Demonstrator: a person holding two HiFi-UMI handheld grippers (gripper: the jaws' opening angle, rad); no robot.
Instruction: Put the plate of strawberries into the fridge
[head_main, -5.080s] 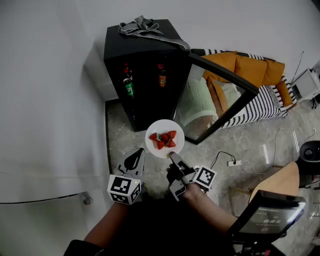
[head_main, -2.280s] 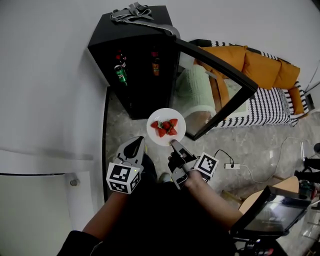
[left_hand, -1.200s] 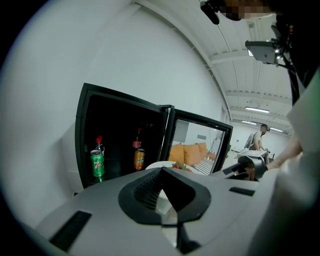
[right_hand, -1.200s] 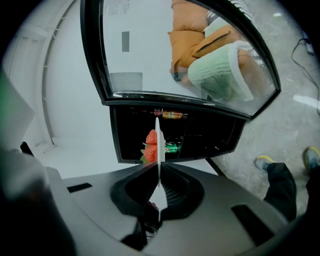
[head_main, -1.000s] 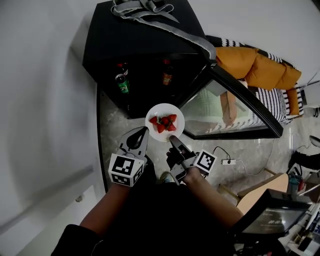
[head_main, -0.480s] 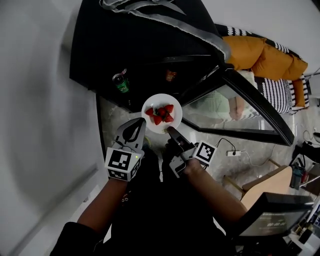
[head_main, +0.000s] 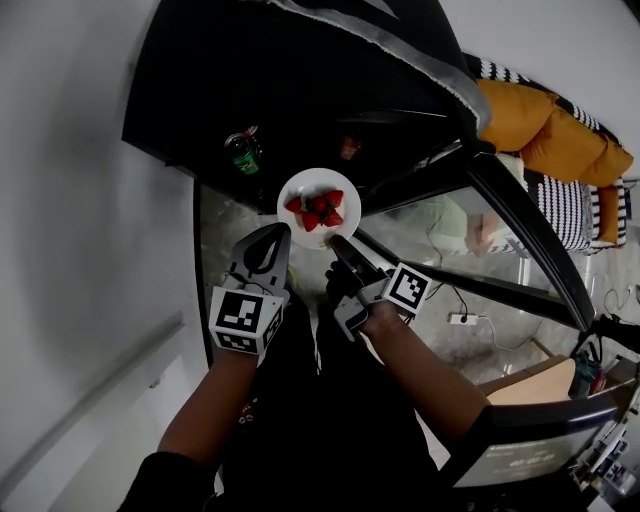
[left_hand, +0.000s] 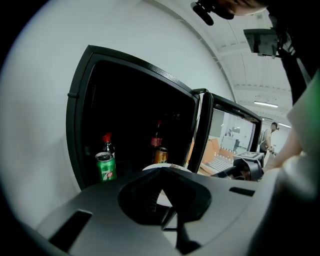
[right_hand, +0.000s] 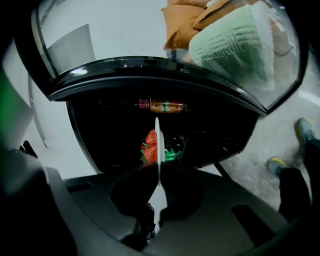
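Observation:
A white plate (head_main: 303, 189) with several red strawberries (head_main: 316, 208) hangs just in front of the open black fridge (head_main: 250, 70). My right gripper (head_main: 335, 243) is shut on the plate's near rim. In the right gripper view the plate (right_hand: 157, 137) shows edge-on between the jaws, with the strawberries (right_hand: 150, 146) on its left face and the dark fridge interior behind. My left gripper (head_main: 279, 232) is shut and empty, just left of the plate. Over the left gripper (left_hand: 161, 171), the plate's rim (left_hand: 175, 167) peeks out before the shelf.
Inside the fridge stand a green can (left_hand: 105, 166), a red-capped bottle (left_hand: 106, 144), a dark bottle (left_hand: 157, 136) and an orange can (left_hand: 160, 155). The glass door (head_main: 520, 235) stands open to the right. A sofa with orange cushions (head_main: 545, 125) lies beyond it. White wall (head_main: 70, 200) at left.
The view has closed in on the fridge, which now fills the top of the head view. My right gripper has carried the plate forward to the opening; the left gripper has moved along beside it.

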